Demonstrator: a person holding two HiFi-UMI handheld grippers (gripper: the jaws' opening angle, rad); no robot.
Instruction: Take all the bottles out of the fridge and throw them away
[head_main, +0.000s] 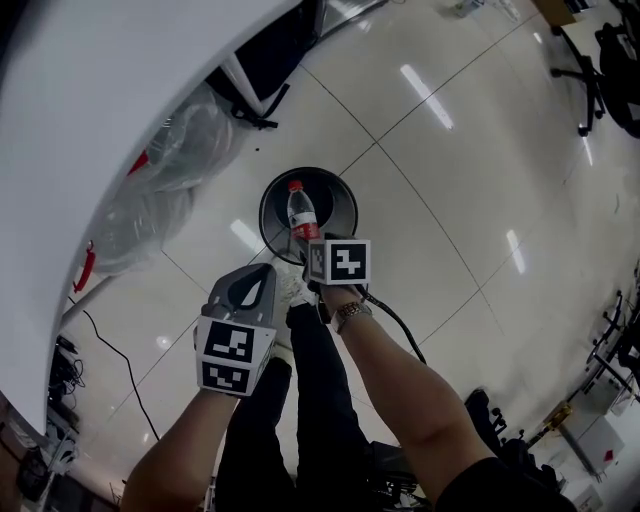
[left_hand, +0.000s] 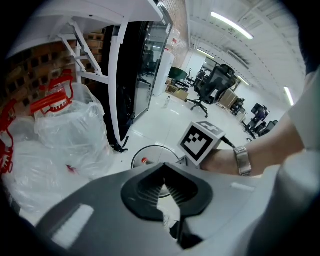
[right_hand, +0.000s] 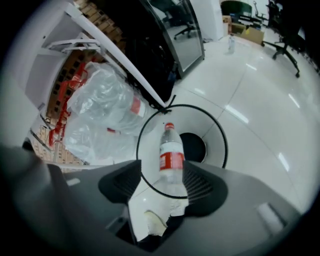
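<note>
One bottle (right_hand: 171, 157) sits between the right tool's (right_hand: 162, 184) parted jaws, over the one bin (right_hand: 212, 132); the left tool (left_hand: 162, 186) is closed, empty.

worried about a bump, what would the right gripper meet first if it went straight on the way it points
Probably the bottle, already between the right gripper's open jaws; just beyond it lies the bin's white lid. Depth between them is unclear.

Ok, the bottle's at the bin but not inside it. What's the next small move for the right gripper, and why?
Probably lower the right gripper and close its tongs on the bottle. The tongs stand open, and the bottle seems to lie on the bin lid beside the dark opening, not through it, so it likely needs tipping in.
</note>
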